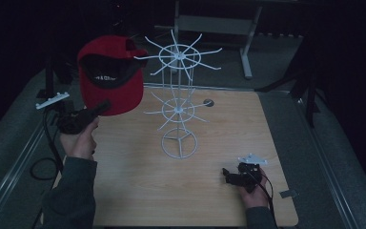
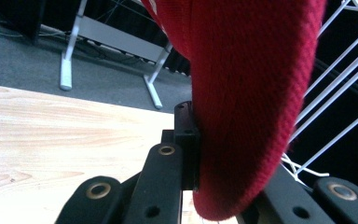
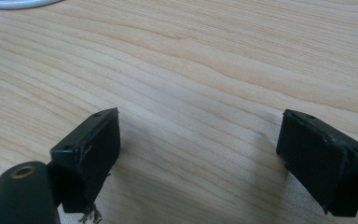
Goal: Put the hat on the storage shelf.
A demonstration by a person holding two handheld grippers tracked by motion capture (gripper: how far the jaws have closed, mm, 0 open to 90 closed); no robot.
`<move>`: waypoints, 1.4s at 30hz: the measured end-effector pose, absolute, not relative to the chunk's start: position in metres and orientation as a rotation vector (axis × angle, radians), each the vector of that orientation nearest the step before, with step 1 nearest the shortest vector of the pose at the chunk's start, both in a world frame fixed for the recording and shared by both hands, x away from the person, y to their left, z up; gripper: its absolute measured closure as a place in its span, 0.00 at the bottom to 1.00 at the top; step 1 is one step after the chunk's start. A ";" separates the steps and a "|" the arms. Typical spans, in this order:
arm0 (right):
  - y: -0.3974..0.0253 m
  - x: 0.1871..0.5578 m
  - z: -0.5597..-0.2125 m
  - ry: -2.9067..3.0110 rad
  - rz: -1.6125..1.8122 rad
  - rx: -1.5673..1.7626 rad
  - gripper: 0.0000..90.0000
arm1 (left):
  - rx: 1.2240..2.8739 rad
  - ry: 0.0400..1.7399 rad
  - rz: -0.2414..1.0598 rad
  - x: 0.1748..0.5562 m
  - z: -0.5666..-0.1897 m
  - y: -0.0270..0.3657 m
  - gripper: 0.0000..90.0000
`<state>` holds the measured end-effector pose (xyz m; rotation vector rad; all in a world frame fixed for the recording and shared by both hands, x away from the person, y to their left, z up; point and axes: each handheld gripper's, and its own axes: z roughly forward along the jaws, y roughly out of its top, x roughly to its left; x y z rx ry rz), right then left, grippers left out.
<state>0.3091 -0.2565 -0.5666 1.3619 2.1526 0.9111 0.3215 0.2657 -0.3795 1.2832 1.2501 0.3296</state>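
A: Obs. Worktop (image 1: 138, 191) largely bare; white wire rack (image 1: 178, 100) stands at its centre. Your left gripper (image 1: 102, 108) holds the red cap (image 1: 109, 76) up in the air, left of the rack's top ring of hooks, fingers clamped on the brim edge.

B: Confirmed in the left gripper view: the cap (image 2: 247, 93) is pinched between the fingers (image 2: 186, 140), rack wires just beyond.

A: Judgement: you're hanging it. Bring the cap's back opening over one hook tip, then lower; don't push sideways, as the rack looks light and could tip.

B: Room: open worktop on the near side of the rack. Your right gripper (image 1: 232, 177) rests low near the front right edge, fingers (image 3: 93, 149) wide apart, holding nothing. It could steady the rack's base ring (image 1: 178, 142).
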 end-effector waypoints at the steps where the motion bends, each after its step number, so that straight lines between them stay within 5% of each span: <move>1: -0.256 0.309 -0.567 2.152 0.912 1.363 0.15 | 1.282 1.252 0.329 0.322 -0.379 0.266 0.95; 42: -0.256 0.309 -0.567 2.155 0.912 1.362 0.15 | 1.308 1.119 0.385 0.332 -0.320 0.239 0.95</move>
